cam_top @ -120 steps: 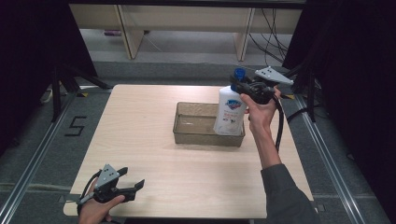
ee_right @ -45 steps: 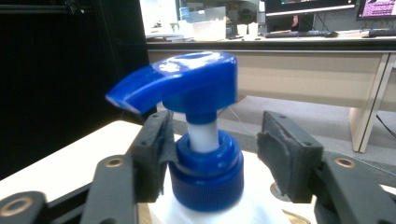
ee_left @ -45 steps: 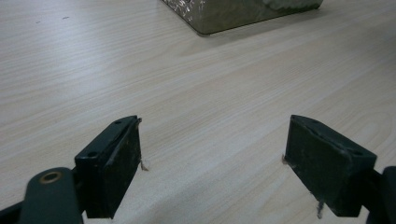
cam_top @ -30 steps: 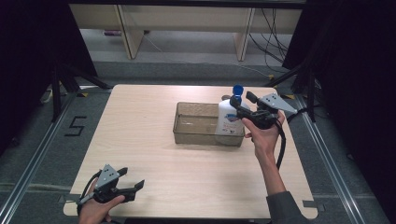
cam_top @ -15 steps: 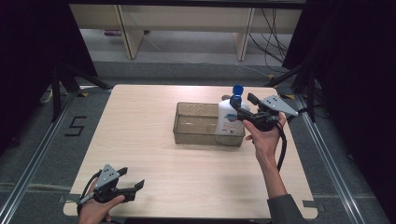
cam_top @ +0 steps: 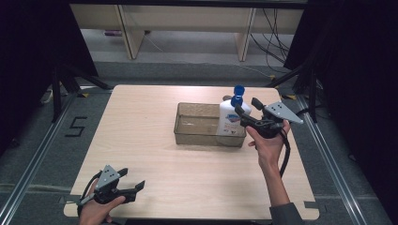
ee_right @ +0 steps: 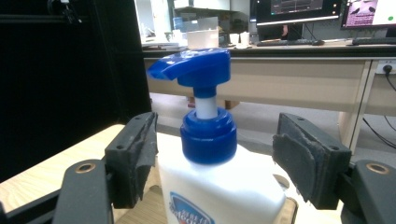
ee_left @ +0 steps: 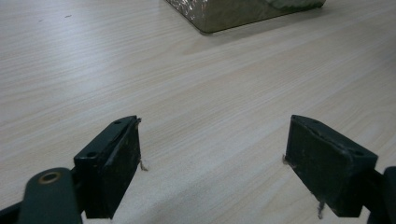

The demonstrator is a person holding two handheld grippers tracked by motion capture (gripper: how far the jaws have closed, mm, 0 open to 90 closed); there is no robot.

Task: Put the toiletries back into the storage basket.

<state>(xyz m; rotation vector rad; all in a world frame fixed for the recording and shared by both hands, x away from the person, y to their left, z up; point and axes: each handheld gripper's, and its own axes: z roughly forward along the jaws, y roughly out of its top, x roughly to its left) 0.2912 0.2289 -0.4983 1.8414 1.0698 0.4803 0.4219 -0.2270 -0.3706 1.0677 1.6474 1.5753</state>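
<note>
Right gripper view: bottle [ee_right: 219, 186] between (untouched) fingers [ee_right: 299, 165]

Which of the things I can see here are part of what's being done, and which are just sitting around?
In use:
- pump bottle, standing in the tray
- clear tray on the table
- right gripper, jaws just opening either side of the bottle

Lying about:
- left gripper, open over bare tabletop
- desks and cables behind the table

The right gripper [cam_top: 244, 108] is raised at the far right, forearm reaching in from the near edge — its jaws have just been opening, pads apart. The left gripper [cam_top: 132, 180] sits low, near left — jaws wide.
</note>
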